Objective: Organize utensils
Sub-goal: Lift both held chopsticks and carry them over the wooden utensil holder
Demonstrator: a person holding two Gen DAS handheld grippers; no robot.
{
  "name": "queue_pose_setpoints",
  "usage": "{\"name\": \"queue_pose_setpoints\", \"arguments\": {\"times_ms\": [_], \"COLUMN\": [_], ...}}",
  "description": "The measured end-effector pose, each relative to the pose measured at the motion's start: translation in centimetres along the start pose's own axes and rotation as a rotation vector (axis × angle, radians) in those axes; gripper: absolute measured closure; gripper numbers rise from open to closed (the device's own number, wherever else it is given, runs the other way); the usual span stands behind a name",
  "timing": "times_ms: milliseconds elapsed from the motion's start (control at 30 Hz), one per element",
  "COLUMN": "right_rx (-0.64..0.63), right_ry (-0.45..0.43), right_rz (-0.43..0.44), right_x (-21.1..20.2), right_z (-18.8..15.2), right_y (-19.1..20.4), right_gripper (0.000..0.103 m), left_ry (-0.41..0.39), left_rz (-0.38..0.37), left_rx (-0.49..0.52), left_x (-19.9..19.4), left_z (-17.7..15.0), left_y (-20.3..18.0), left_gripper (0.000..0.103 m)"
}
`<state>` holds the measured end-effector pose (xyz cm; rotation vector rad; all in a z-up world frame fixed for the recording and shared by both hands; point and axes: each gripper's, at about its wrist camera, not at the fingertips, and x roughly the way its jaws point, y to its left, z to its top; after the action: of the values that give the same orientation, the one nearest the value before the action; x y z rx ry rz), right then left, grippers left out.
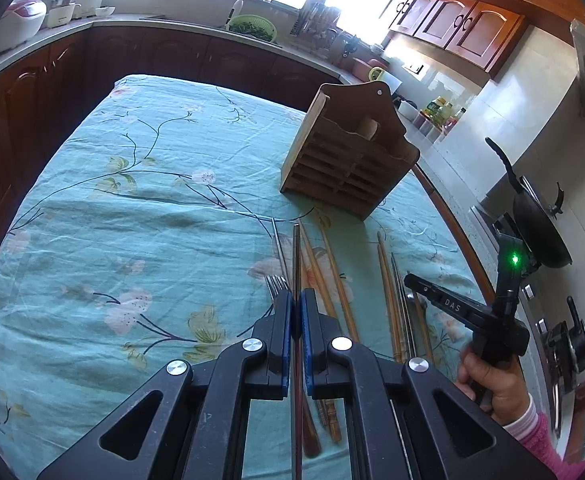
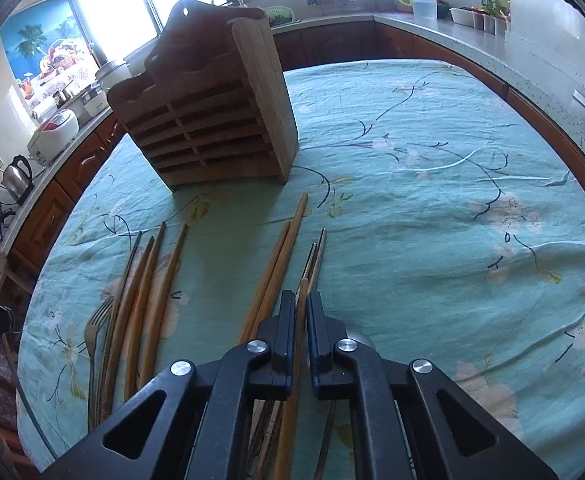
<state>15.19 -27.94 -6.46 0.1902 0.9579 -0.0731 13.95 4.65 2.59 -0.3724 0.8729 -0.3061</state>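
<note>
Broadly, we see a table under a teal floral tablecloth, ringed by kitchen counters. Toward its far side a slatted wooden utensil holder stands upright on the cloth, its compartments facing us. Nearer us, well apart from the holder, loose utensils lie roughly parallel on the cloth: wooden chopsticks, darker thin sticks and a metal fork. Our left gripper has its jaws closed on a dark chopstick that runs between the blue pads. Our right gripper is likewise closed, pinching a pale wooden chopstick. In the left view, a hand in a pink sleeve holds the right tool.
</note>
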Motion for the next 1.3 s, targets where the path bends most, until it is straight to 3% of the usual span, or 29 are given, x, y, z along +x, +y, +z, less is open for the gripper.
{"name": "queue_pose_setpoints", "arguments": {"times_ms": [733, 1067, 1300], "right_rx": [-0.047, -0.041, 0.007], "right_ry": [-0.359, -0.461, -0.531], "right_rz": [0.174, 0.173, 0.171], "right_x": [-15.3, -16.8, -16.7], "right_z": [4.4, 7.8, 10.9], "right_y": [4.2, 4.4, 3.6], "right_gripper": [0.099, 0.099, 0.099], "left_ry": [-0.155, -0.228, -0.311], "left_rz": [-0.055, -0.039, -0.022], "left_rx": [0.075, 0.102, 0.143], "left_x": [-5.7, -5.8, -4.9], "left_z": [2.7, 5.2, 8.6], "left_y": [-2.1, -2.6, -3.8], "left_gripper": [0.1, 0.1, 0.1]}}
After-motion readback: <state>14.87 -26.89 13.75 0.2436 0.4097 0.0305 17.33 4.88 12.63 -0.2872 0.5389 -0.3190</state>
